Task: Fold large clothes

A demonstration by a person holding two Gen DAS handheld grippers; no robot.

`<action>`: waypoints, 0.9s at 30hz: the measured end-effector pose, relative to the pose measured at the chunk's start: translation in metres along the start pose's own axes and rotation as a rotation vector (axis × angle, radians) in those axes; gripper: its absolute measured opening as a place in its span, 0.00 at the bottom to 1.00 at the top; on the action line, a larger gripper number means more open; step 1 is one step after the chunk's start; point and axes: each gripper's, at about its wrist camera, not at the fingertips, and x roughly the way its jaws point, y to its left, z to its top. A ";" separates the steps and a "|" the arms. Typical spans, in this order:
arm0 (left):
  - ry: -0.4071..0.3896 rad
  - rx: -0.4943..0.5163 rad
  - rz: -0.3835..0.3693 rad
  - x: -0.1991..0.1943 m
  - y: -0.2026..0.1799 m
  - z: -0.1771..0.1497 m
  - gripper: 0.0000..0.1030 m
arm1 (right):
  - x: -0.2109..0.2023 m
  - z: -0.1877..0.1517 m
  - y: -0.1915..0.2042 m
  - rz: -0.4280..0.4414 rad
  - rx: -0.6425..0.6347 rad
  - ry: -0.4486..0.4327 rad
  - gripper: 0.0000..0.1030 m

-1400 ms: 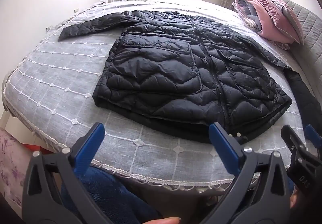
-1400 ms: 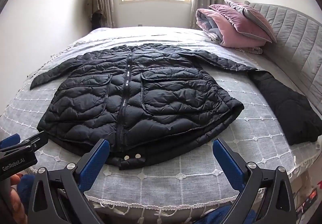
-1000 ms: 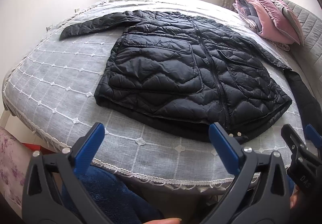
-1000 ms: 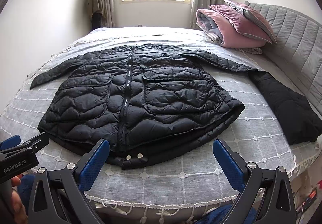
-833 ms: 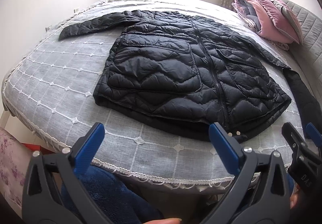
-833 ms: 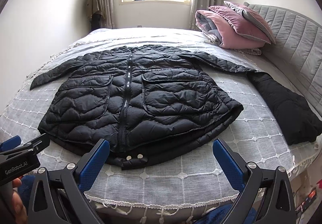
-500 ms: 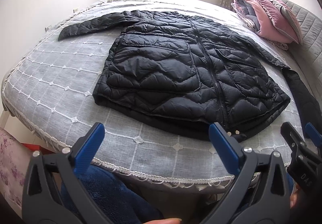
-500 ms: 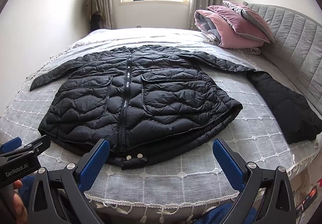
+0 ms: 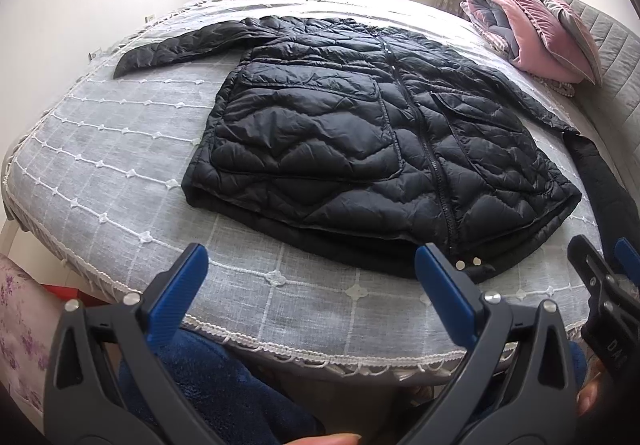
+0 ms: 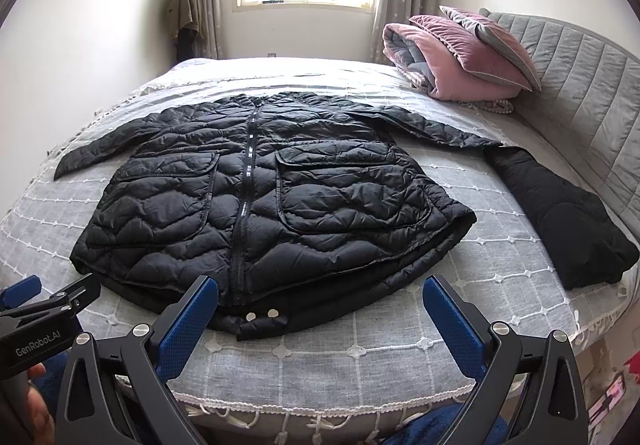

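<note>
Black quilted puffer coat (image 10: pixel 256 201) lies flat, zipped, at frame centre on the grey grid-patterned bedspread (image 10: pixel 360 349); its right sleeve tip meets a folded black garment (image 10: pixel 560 221), partly cropped in the left view. Left gripper (image 9: pixel 312 277) and right gripper (image 10: pixel 320 309) hang spread and empty over the fringed near edge.

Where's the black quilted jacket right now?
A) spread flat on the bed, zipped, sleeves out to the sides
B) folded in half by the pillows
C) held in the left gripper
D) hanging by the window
A: the black quilted jacket lies flat on the bed with its zipper closed and both sleeves spread out, while the left gripper and right gripper are both open, short of its hem.
</note>
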 end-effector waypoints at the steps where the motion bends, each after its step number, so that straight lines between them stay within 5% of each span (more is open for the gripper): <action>1: 0.002 0.001 0.001 0.001 0.000 0.000 1.00 | 0.001 0.000 0.000 0.002 0.002 -0.005 1.00; 4: -0.013 -0.014 -0.021 0.003 0.003 0.000 1.00 | 0.001 0.001 -0.003 0.050 0.045 -0.020 1.00; 10: 0.014 0.005 -0.050 0.023 0.010 0.010 1.00 | 0.011 -0.002 0.005 -0.020 -0.046 -0.009 1.00; 13: 0.038 -0.048 0.009 0.039 0.043 0.025 1.00 | 0.026 0.003 -0.007 0.007 -0.038 0.017 1.00; 20: 0.098 -0.270 0.035 0.082 0.139 0.043 0.99 | 0.103 0.011 -0.142 0.040 0.370 0.169 1.00; 25: 0.216 -0.345 -0.087 0.121 0.125 0.039 0.92 | 0.142 0.021 -0.198 0.100 0.553 0.182 1.00; 27: 0.265 -0.315 -0.124 0.136 0.103 0.038 0.77 | 0.162 0.022 -0.212 0.097 0.626 0.211 1.00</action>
